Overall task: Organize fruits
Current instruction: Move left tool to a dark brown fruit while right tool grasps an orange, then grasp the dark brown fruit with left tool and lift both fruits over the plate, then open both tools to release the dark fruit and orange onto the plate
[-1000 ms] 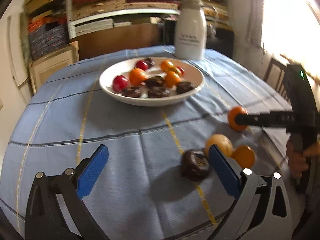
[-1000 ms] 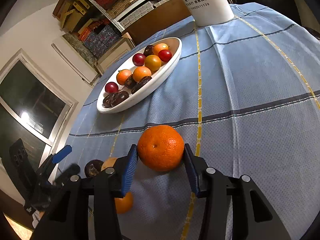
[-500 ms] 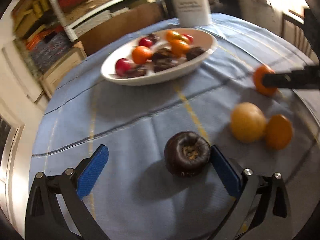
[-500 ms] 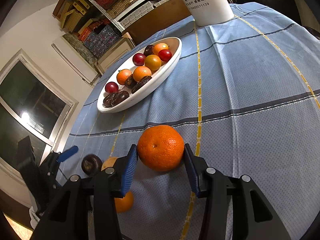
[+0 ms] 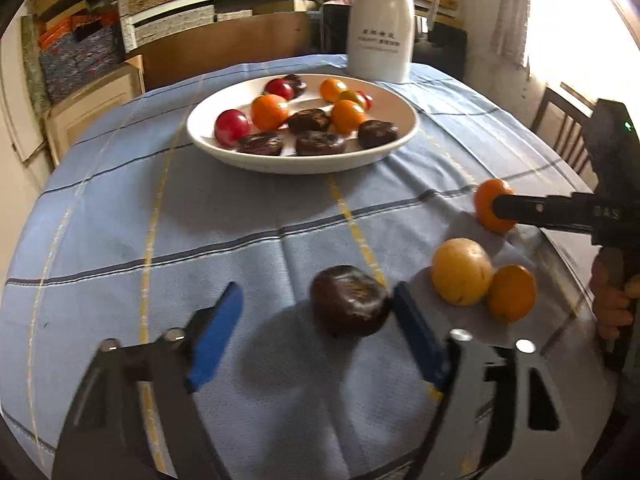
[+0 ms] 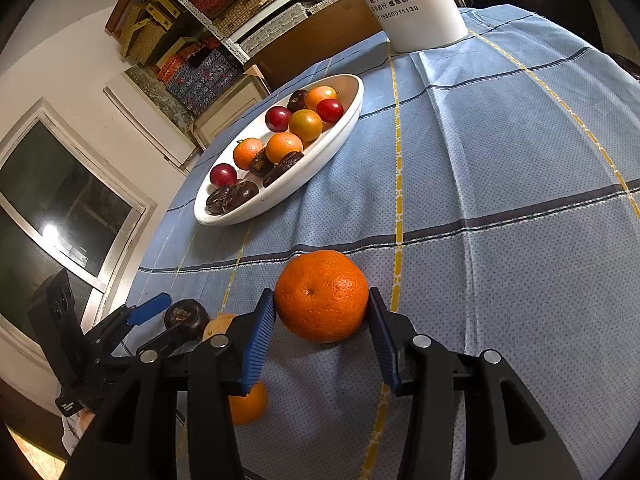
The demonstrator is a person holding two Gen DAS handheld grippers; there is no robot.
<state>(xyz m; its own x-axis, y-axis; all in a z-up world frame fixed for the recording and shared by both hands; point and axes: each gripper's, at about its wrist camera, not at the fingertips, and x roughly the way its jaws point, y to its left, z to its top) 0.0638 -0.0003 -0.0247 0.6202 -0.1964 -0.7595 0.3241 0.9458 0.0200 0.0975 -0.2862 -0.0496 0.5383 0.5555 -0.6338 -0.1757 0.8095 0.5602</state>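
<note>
**Between the left tongs, a dark fruit waits to be pinched**

Between the blue pads of the left gripper (image 5: 318, 330) lies the dark fruit (image 5: 350, 301), hard against the right-hand pad with a clear gap to the left-hand one. The jaws have just been closing around it but do not yet clamp it. It sits off-centre, so the coming squeeze will likely nudge it sideways. It is squat and rounded, glossy brown-black, wrinkled on top.

Over at the right gripper (image 6: 322, 330), the jaws are clenched on an orange mandarin (image 6: 321, 295), pads pressing both flanks, low over the cloth.

Just beside the dark fruit lie a yellow fruit (image 5: 461, 271) and a small orange (image 5: 511, 293), touching each other. Farther off stands the white bowl (image 5: 404, 108), already holding oranges, red plums and dark fruits, on the blue tablecloth (image 5: 200, 216).
</note>
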